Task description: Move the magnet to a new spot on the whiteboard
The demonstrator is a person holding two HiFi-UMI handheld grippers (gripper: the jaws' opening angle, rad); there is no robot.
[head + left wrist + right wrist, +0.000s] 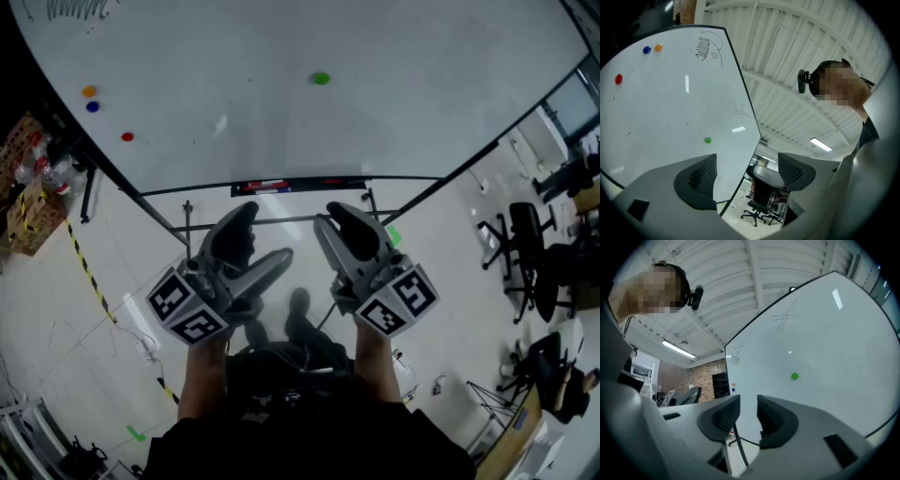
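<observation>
Green magnet [321, 78] sits on the whiteboard [234, 56], roughly mid-board and alone. An orange magnet [89, 91], blue magnet [92, 106] and red magnet [127, 136] cluster near the whiteboard's left edge. Below its lower edge, seemingly clear of it, left claw [747, 173] and right claw [747, 416] both stand apart, empty.
</observation>
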